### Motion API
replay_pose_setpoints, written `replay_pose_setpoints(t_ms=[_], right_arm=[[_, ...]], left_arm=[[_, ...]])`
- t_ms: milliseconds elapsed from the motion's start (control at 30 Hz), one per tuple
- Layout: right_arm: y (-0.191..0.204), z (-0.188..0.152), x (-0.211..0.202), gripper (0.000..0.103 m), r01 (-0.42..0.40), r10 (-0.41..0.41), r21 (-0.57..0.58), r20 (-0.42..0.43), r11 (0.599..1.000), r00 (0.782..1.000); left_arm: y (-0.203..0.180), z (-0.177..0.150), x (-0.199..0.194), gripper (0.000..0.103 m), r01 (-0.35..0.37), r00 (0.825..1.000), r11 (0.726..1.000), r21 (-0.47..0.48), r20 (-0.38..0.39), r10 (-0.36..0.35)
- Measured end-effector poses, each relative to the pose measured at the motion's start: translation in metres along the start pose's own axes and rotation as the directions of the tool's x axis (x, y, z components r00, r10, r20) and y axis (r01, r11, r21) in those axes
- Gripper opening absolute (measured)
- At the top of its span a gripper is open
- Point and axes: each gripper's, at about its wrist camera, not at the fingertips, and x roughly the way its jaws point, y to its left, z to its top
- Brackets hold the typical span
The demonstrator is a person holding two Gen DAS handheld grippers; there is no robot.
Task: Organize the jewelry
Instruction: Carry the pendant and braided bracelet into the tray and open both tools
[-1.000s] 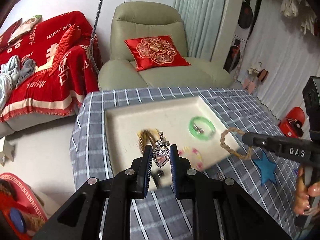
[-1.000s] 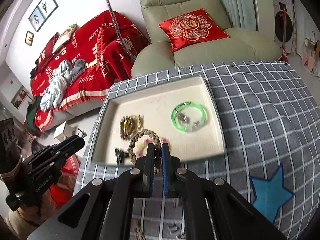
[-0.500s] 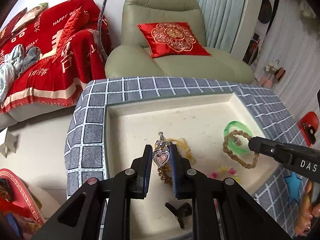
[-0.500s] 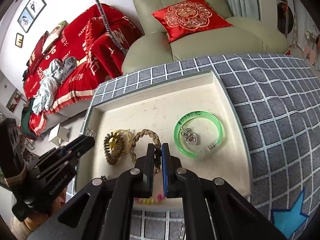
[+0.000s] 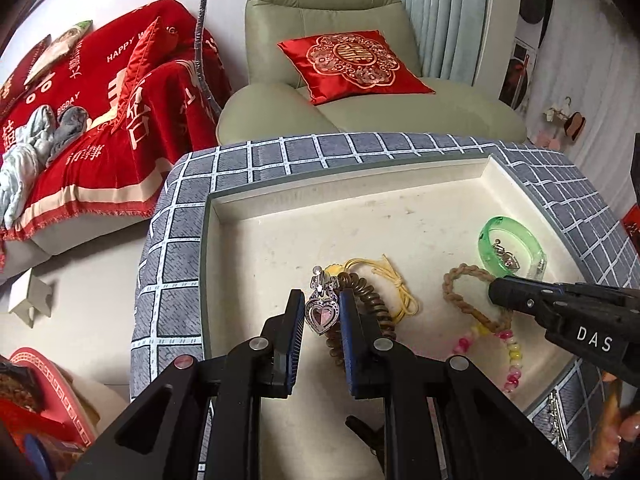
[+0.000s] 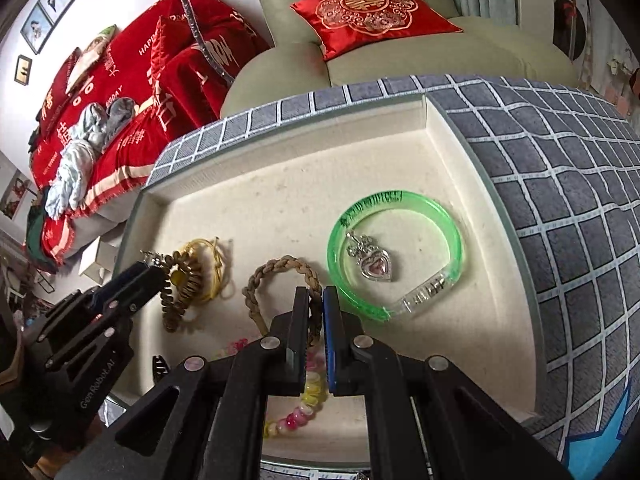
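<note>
My left gripper (image 5: 320, 312) is shut on a silver heart pendant (image 5: 321, 312) with a pink stone, held over the left part of the cream tray (image 5: 360, 192). My right gripper (image 6: 316, 300) is shut on a braided brown rope bracelet (image 6: 276, 270) low over the tray floor; the bracelet also shows in the left wrist view (image 5: 464, 292). In the tray lie a green bangle (image 6: 396, 254) with a second heart pendant (image 6: 374, 264) inside it, a brown spiral hair tie with yellow cord (image 6: 192, 280) and a pink-and-yellow bead bracelet (image 6: 300, 408).
The tray sits on a grey checked cloth (image 6: 580, 200) with a blue star patch (image 6: 596, 448). A small black clip (image 6: 159, 364) lies at the tray's near left. A green armchair (image 5: 360, 80) and a red sofa (image 5: 100, 120) stand behind the table.
Both grippers have moved forward and down over the tray. The braided bracelet has come down beside the hair tie and the bangle. Both stay shut on their pieces.
</note>
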Motion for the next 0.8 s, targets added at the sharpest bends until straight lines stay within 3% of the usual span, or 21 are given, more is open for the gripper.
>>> replay_pose_setpoints(t_ms=[167,233,300,667,700,733,767,800], right_arm=[[0.000,0.000,0.002,0.012,-0.003,0.003,0.006,-0.008,1.000,1.000],[0.001,-0.001,0.002,0.027,-0.016,0.016,0.009,-0.010,1.000,1.000],[0.001,-0.001,-0.002,0.072,-0.035,0.035,0.017,-0.002,0.999,0.999],[-0.003,-0.010,-0.047,0.074,-0.088,0.083,0.056,0.088,0.995,0.993],[-0.004,-0.011,-0.050,0.074,-0.089,0.083,0.060,0.091,0.994,0.992],[-0.006,-0.013,-0.053,0.074,-0.091,0.085,0.065,0.094,0.994,0.992],[-0.009,-0.015,-0.058,0.074,-0.094,0.086,0.073,0.098,0.993,0.991],[-0.011,-0.017,-0.061,0.074,-0.093,0.085,0.079,0.101,0.993,0.991]], left_arm=[[-0.001,-0.002,0.000,0.034,-0.011,1.000,1.000,0.009,-0.001,0.011],[-0.002,-0.002,0.000,0.034,-0.013,1.000,1.000,0.015,0.001,0.013],[-0.004,-0.003,-0.001,0.034,-0.012,1.000,1.000,0.021,0.003,0.012],[-0.005,-0.004,-0.004,0.035,-0.021,1.000,1.000,0.009,0.013,0.021],[-0.005,-0.003,-0.005,0.040,-0.021,1.000,1.000,0.014,0.017,0.021],[-0.006,-0.003,-0.006,0.073,-0.023,1.000,1.000,0.020,0.019,0.023],[-0.006,-0.003,-0.007,0.090,-0.028,0.999,0.999,0.021,0.021,0.028],[-0.005,-0.003,-0.012,0.100,-0.029,0.999,0.999,0.012,0.045,0.029]])
